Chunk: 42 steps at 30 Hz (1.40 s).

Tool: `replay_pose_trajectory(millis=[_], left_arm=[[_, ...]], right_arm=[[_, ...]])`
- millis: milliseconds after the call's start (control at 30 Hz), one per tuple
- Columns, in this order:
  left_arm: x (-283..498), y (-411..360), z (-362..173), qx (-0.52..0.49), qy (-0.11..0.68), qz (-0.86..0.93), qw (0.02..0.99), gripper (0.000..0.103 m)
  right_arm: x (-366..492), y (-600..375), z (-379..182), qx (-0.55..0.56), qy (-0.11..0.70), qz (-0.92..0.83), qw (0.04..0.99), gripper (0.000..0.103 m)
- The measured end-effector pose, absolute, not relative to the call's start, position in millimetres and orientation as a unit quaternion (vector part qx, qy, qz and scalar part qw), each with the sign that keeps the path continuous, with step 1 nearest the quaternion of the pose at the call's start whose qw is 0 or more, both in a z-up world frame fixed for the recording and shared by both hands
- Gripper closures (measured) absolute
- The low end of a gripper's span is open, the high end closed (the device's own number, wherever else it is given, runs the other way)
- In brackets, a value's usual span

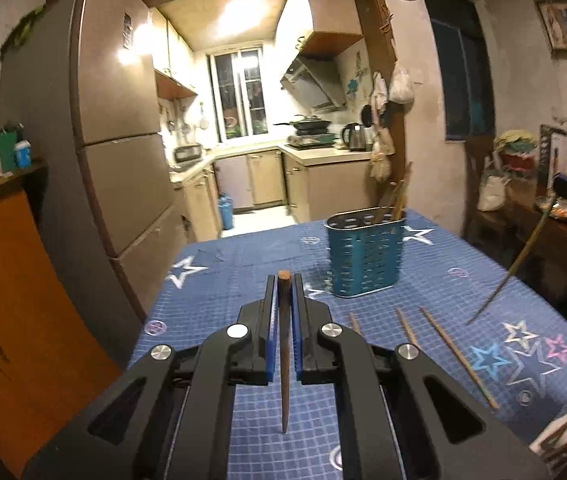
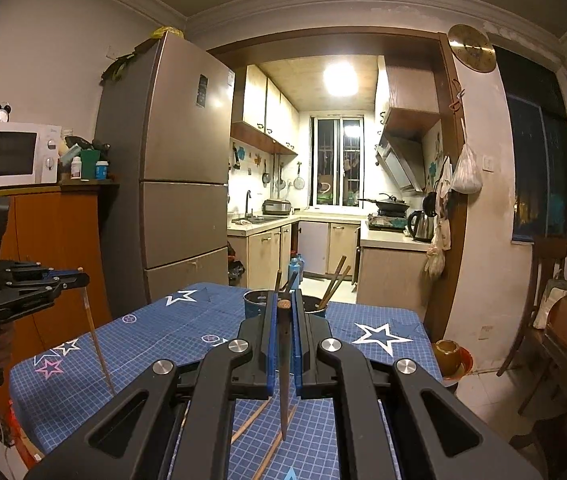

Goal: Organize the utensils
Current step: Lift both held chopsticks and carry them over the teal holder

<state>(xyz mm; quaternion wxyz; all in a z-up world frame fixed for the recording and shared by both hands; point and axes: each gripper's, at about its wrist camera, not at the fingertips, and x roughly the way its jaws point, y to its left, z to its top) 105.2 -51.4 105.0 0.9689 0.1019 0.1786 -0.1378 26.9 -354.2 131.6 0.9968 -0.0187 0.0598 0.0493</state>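
Observation:
My left gripper [image 1: 283,280] is shut on a dark wooden chopstick [image 1: 284,360] that hangs point down above the blue tablecloth [image 1: 243,280]. My right gripper [image 2: 283,304] is shut on another dark chopstick [image 2: 283,368], also point down. A blue perforated utensil holder [image 1: 365,254] stands on the table ahead and right of the left gripper, with several chopsticks in it; it shows behind the right gripper's fingers [image 2: 257,304]. Three loose chopsticks [image 1: 457,354] lie on the cloth to the right. The left gripper with its chopstick shows at the left in the right wrist view [image 2: 75,280].
A tall fridge [image 1: 119,140] stands left of the table, with an orange cabinet [image 1: 11,300] beside it. A dark side table with clutter [image 1: 543,216] is at the right. A small bowl [image 2: 449,354] sits past the table's right edge. The kitchen lies beyond.

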Motion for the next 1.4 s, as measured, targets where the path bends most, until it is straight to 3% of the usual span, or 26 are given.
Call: replay_pose_trajectory(millis=[900,1400], left_arm=[[117.0,-65.8,107.9,0.132,0.170,-0.078,0.974,0.098],[177.0,-78.8,197.9,0.018,0.107,-0.173,0.979,0.098]], right_arm=[[49.2,-351.4,161.1,-0.019,0.053,0.048,0.997,0.095],[107.5,-377.9,231.9,0.032,0.003,0.048,0.998,0.095]])
